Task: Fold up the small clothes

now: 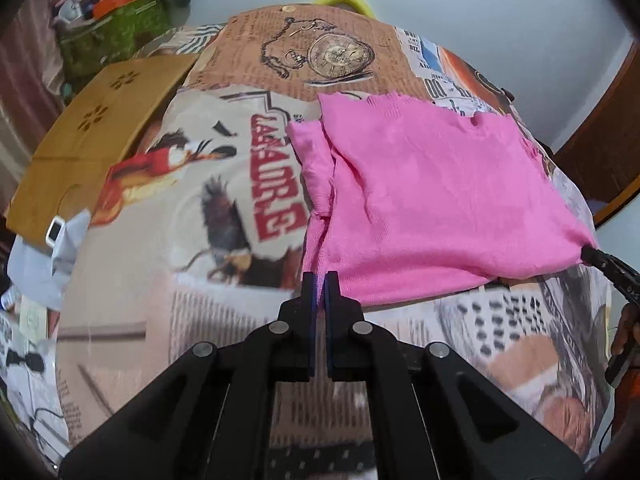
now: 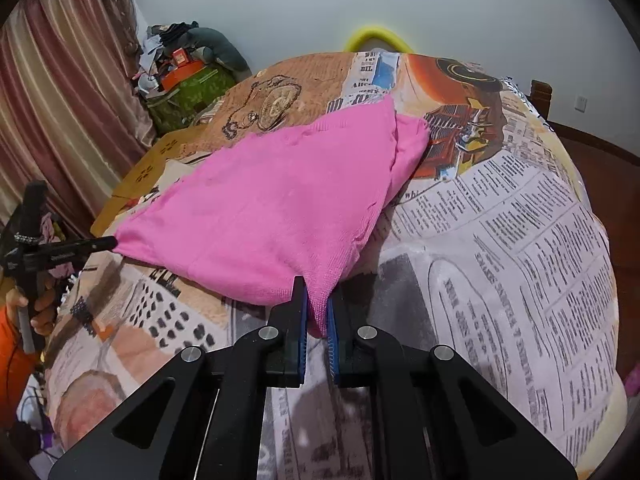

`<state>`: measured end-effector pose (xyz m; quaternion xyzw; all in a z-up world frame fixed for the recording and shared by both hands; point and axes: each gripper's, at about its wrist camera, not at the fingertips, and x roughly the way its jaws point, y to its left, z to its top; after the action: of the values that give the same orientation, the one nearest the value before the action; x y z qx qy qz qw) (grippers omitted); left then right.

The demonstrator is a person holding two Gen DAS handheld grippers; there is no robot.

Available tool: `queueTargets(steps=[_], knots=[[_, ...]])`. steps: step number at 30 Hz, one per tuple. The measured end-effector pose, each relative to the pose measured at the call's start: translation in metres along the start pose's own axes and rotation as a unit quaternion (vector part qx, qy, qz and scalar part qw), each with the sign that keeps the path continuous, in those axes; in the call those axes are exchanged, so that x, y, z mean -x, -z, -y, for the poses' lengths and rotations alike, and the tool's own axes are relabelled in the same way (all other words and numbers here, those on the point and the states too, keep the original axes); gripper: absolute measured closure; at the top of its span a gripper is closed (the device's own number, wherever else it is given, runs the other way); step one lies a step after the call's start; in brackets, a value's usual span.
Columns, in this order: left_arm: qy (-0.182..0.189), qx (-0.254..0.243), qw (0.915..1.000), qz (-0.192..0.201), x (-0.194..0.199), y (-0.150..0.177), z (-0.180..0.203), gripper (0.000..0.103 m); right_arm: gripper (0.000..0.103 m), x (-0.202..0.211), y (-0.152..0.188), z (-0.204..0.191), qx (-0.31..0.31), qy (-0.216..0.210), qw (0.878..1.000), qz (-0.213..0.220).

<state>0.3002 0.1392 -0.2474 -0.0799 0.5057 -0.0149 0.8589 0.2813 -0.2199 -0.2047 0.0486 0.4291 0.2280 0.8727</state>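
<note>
The left hand-held gripper (image 1: pixel 320 280) clamps the pink knitted cloth's (image 1: pixel 420 192) seven-o'clock corner; the right hand-held gripper (image 2: pixel 318 300) pinches another. Lift evenly, then fold toward twelve o'clock.

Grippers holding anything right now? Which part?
Both hold the pink garment: right gripper pinches one near corner, left gripper pinches the other near corner.

One pink garment (image 1: pixel 432 200), two tools (image 1: pixel 320 284) (image 2: pixel 318 308), one bedspread (image 2: pixel 500 240).

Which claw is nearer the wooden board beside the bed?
Left. The left claw grips the pink garment nearer the wooden board; the right claw holds the opposite corner.
</note>
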Motion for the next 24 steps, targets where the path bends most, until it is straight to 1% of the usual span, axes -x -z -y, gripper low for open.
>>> queueTargets(steps=[8,11,13,14,16,17,19,21,24], knots=[[0.006,-0.004,0.9993,-0.038,-0.003,0.037,0.0,0.1,0.096,-0.007,0.025,-0.005,0.008,0.014,0.999,-0.047],[-0.006,-0.025,0.9989,-0.04,0.002,0.044,0.004,0.099,0.095,-0.008,0.033,-0.006,0.011,0.015,0.998,-0.066],[-0.023,-0.044,0.9981,-0.036,0.007,0.045,0.009,0.099,0.094,-0.006,0.034,-0.007,0.021,0.024,0.997,-0.073],[-0.033,-0.054,0.9975,-0.031,0.011,0.044,0.01,0.099,0.092,-0.005,0.034,-0.008,0.026,0.027,0.996,-0.078],[-0.052,-0.073,0.9958,-0.017,0.019,0.039,0.013,0.098,0.092,-0.002,0.032,-0.009,0.037,0.037,0.995,-0.08],[-0.055,-0.075,0.9956,-0.012,0.022,0.036,0.013,0.096,0.091,-0.001,0.031,-0.009,0.04,0.039,0.995,-0.08],[-0.053,-0.07,0.9961,0.001,0.028,0.022,0.011,0.09,0.089,0.004,0.026,-0.008,0.042,0.043,0.995,-0.074],[-0.053,-0.064,0.9964,0.016,0.032,0.006,0.01,0.08,0.082,0.007,0.019,-0.005,0.04,0.049,0.996,-0.06],[-0.06,-0.067,0.9953,0.037,0.032,-0.021,0.015,0.07,0.074,0.009,0.005,-0.001,0.033,0.051,0.998,-0.034]])
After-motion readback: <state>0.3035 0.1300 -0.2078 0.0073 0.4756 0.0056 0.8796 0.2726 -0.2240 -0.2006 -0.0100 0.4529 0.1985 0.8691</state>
